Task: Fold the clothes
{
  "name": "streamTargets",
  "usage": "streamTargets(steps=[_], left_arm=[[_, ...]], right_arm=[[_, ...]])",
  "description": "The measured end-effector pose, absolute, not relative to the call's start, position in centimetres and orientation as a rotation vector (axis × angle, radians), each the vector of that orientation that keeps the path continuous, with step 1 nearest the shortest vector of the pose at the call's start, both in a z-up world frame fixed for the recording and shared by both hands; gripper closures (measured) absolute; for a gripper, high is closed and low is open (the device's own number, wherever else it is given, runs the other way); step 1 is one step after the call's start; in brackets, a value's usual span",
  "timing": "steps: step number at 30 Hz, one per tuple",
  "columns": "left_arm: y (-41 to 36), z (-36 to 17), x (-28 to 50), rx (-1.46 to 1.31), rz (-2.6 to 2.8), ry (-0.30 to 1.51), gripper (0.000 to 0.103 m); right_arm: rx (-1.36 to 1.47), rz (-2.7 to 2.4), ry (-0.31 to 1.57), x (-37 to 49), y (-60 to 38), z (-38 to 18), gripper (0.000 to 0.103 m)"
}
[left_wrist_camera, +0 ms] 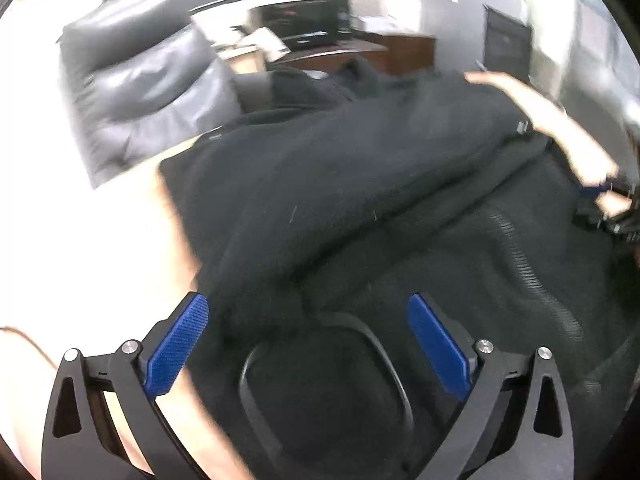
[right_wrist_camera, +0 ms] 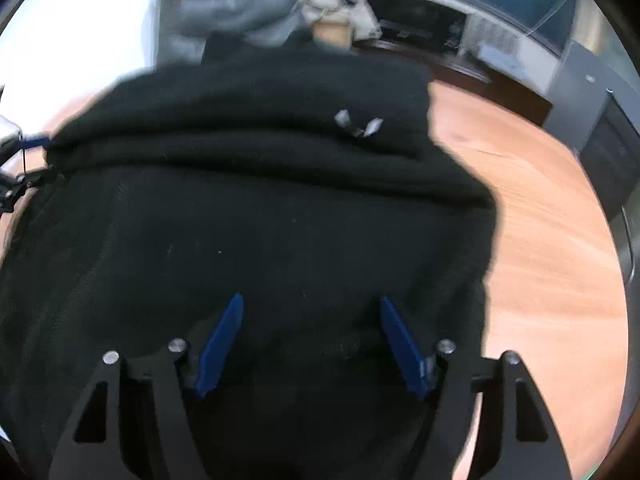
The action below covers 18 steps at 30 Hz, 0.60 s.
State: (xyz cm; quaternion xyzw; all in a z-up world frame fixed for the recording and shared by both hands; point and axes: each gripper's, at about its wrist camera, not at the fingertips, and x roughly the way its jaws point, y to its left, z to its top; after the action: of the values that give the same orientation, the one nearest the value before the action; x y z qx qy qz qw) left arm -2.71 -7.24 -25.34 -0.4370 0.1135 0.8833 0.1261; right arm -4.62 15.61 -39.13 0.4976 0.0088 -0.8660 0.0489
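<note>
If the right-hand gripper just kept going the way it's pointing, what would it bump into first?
Most likely the black garment: it fills the view ahead of the open right gripper. Blur hides how near it is.

Wooden table (right_wrist_camera: 540,216), grey leather armchair (left_wrist_camera: 136,92)

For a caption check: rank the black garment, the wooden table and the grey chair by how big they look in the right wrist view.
1. black garment, filling most of the view
2. wooden table, only its bare part showing
3. grey chair, but it stands farther back, so its small look is partly distance
</note>
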Motion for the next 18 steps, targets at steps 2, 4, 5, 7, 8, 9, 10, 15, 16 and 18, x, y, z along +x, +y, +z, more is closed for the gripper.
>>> streamTargets(steps=[2,4,5,7,8,9,10,15,16,18], left_arm=[[-8.9,-22.8,-0.4,-1.3,2.621,0.257,0.002],[-11.2,-20.2,2.9,-1.345,2.71,0.186,0.002],[-12.3,-19.2,4.3,-1.373,2.748,0.149,0.002],[-14.2,-17.9,7.3,-1.463,2.795,0.102,0.002],[-15.0,-17.5,8.8,-1.518,2.808,0.087,0.002],[-15.9,-17.0,10.6,-1.578,2.822,0.079,0.002],[-16.9,-16.4,12.7,-1.646,2.844,0.086,0.002],[-21.5,-12.7,21.3,-1.774,2.991,-0.06,0.002],[-22.1,-12.3,22.7,-1.797,3.0,-0.073,0.002],[-22.3,-12.3,24.0,-1.812,2.985,-0.069,0.002]], right_arm=[[1.555,-2.65,0.006,-2.4,16.6,-37.9,0.029],[1.635,-2.634,0.015,0.0,18.3,-37.1,0.029],[1.674,-2.617,0.022,1.1,19.1,-36.9,0.029],[1.718,-2.582,0.022,3.2,20.5,-36.1,0.029],[1.701,-2.564,0.006,4.2,20.9,-35.3,0.029],[1.663,-2.55,-0.004,5.1,21.0,-34.0,0.029],[1.612,-2.547,0.008,6.0,21.0,-32.6,0.03],[1.524,-2.637,0.151,9.8,25.3,-27.3,0.031],[1.541,-2.657,0.164,10.5,26.9,-27.0,0.031],[1.567,-2.683,0.202,11.9,29.4,-26.8,0.031]])
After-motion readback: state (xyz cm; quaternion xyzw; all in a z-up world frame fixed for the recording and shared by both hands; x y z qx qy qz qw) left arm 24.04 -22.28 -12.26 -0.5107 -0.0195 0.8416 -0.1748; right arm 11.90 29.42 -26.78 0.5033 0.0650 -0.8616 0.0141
